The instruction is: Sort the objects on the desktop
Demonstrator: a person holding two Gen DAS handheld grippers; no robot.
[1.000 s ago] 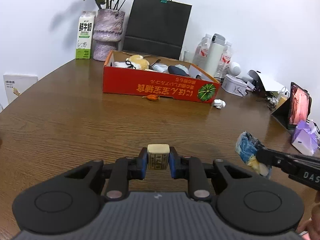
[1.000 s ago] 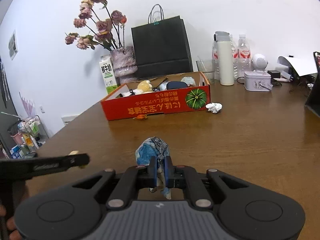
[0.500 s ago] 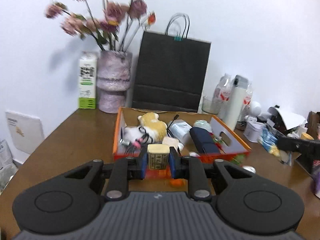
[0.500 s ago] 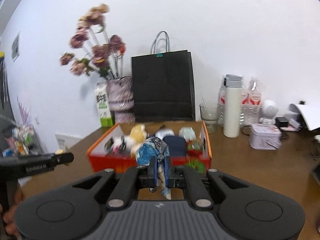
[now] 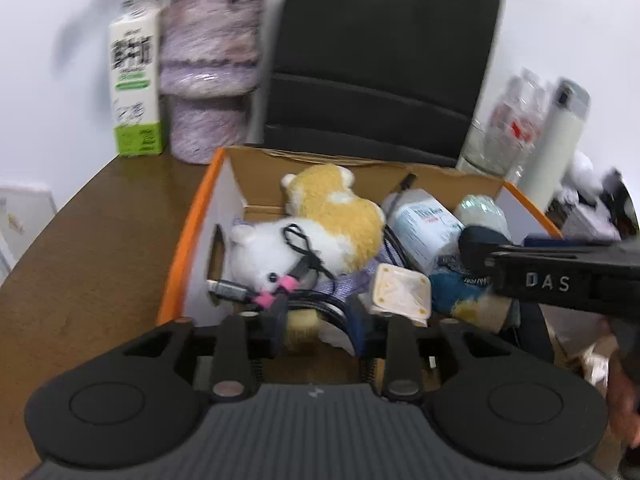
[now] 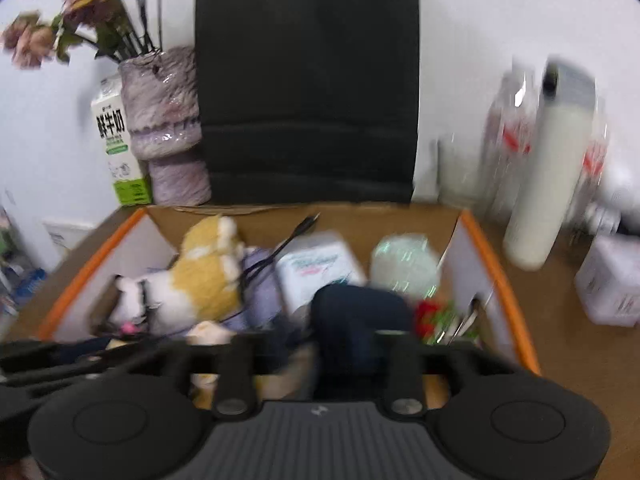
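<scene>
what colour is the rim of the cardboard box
Orange, around the cardboard box; clearest in the left wrist view.

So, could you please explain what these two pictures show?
A person holds a gripper in each hand. A camera on each looks along its two fingers, giving one picture from the left gripper and one from the right gripper. Both hover over a cardboard box on a wooden table, containing a plush toy and cables. Both pairs of fingers have just been opening: a small beige block sits loose between the left ones, nothing clearly between the right ones. A blue wrapper lies just beneath them.
</scene>
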